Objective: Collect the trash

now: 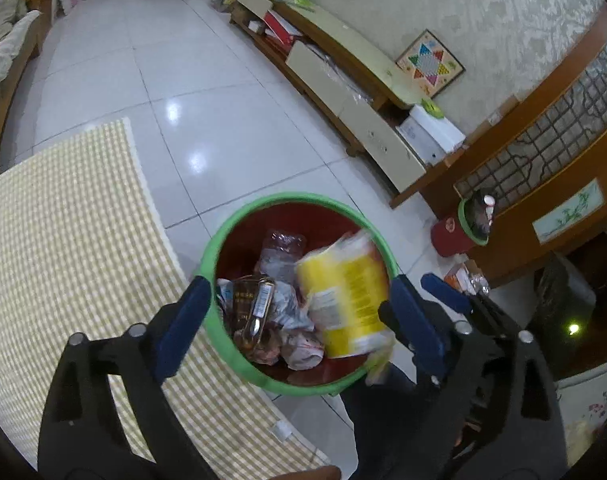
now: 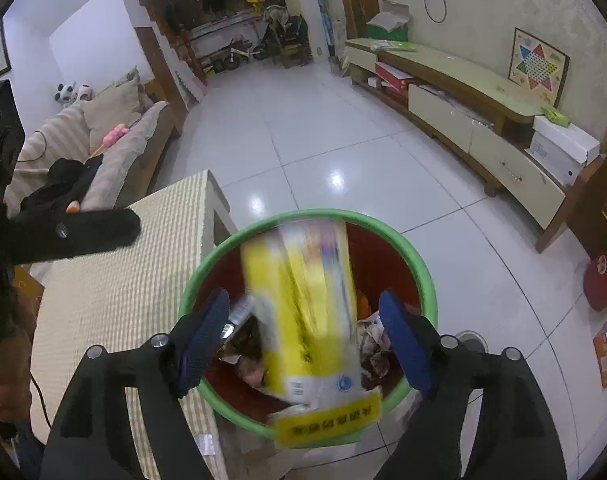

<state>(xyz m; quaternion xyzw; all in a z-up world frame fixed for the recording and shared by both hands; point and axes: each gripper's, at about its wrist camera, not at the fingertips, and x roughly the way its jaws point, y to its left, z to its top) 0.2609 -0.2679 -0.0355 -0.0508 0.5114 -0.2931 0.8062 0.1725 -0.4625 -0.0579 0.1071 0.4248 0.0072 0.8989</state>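
Green-rimmed, the red trash bin [image 1: 243, 236] stands on the white tile floor [image 1: 207, 92], just beside the table with a yellow checked cloth [image 1: 63, 216]. Inside it lie a clear crumpled plastic bottle [image 1: 281, 254], a brown snack wrapper [image 1: 251, 308] and crumpled paper [image 1: 299, 340]. A yellow and white package [image 2: 307, 320], blurred, is over the bin's opening between the blue pads of the right gripper [image 2: 307, 340]; its jaws stand apart and do not touch the package. The left gripper [image 1: 299, 320] hangs above the bin, jaws also wide apart, holding nothing. Far right, a second small bin [image 1: 469, 220] stands near the wooden cabinet [image 1: 383, 120].
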